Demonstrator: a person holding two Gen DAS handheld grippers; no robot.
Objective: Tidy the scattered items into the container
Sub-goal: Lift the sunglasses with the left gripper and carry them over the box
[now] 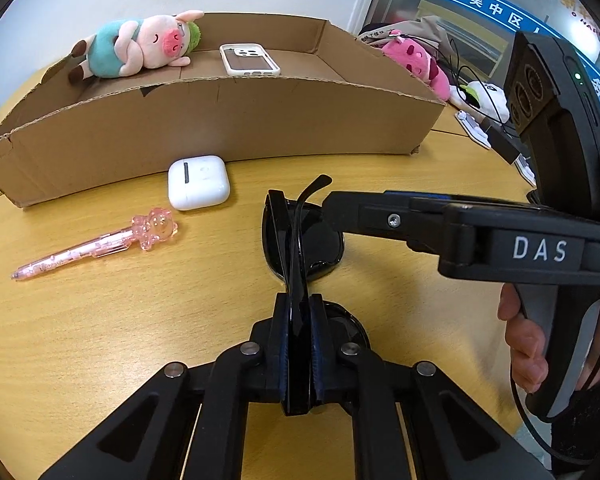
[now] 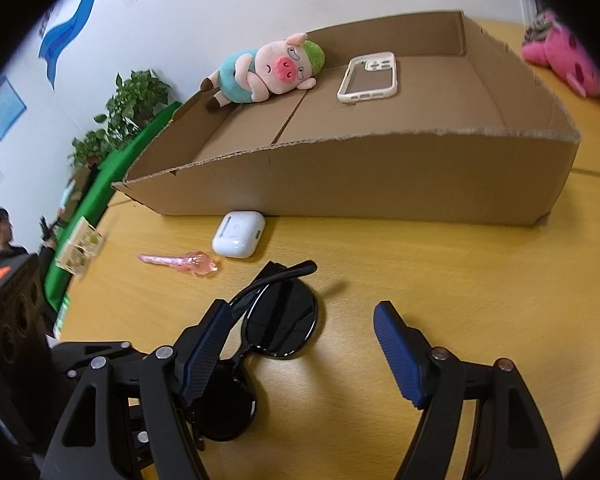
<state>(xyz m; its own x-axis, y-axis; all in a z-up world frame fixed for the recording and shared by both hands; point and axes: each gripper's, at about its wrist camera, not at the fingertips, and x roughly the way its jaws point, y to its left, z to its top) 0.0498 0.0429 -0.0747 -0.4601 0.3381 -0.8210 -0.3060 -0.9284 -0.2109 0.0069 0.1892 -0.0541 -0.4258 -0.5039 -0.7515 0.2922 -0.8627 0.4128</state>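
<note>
My left gripper is shut on black sunglasses, gripping the frame between its pads just above the wooden table. My right gripper is open, its left finger touching the sunglasses from the side. It shows in the left wrist view as a black finger against the lens. A white earbud case and a pink pen lie on the table in front of the cardboard box. Inside the box are a plush pig and a phone.
A pink plush, a white toy and cables lie on the table right of the box. In the right wrist view a plant, a green board and a person are at the left beyond the table edge.
</note>
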